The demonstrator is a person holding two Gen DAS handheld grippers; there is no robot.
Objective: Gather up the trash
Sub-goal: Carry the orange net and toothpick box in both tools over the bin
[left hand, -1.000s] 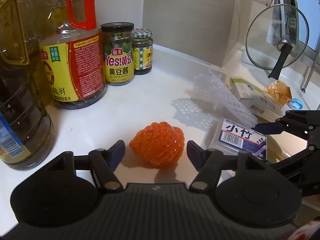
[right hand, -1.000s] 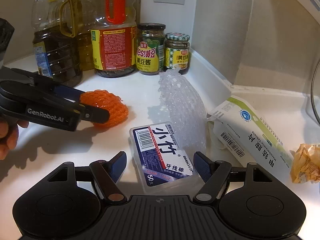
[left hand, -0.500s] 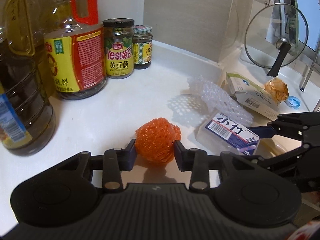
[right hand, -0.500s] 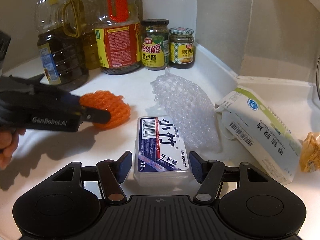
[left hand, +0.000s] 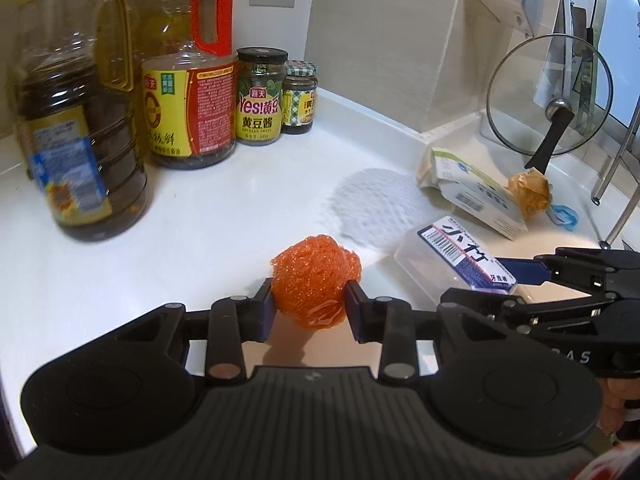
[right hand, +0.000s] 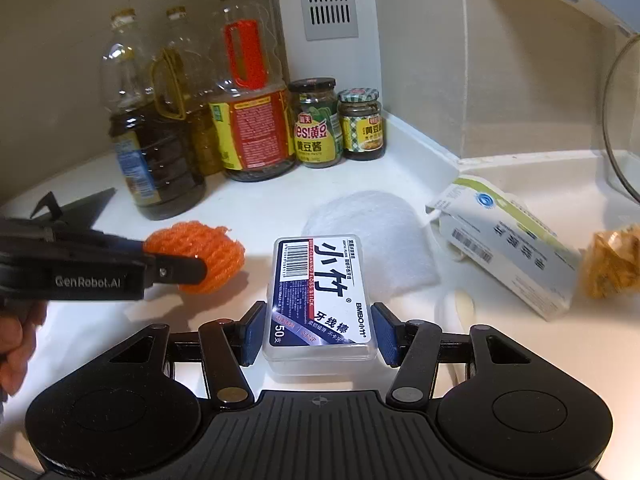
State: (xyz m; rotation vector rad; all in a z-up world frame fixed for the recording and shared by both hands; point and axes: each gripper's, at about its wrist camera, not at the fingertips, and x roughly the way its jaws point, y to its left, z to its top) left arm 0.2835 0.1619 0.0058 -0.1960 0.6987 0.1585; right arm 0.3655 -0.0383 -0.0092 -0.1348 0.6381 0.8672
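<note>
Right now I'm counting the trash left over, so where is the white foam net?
The white foam net lies flat on the counter, center in the right wrist view, just behind the floss box and left of the medicine carton.

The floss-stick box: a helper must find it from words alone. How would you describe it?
On the white counter, in front of the oil bottles and sauce jars, a white foam net lies flat. Just nearer the camera sits the floss-stick box, between the right gripper pads. Only it is clear plastic with a barcoded blue-and-white label.

Orange mesh ball (left hand: 314,280) crumpled, clamped between left tool (left hand: 309,307) pads; clear floss-stick box (right hand: 318,298) label-up between right tool (right hand: 318,330) pads.
</note>
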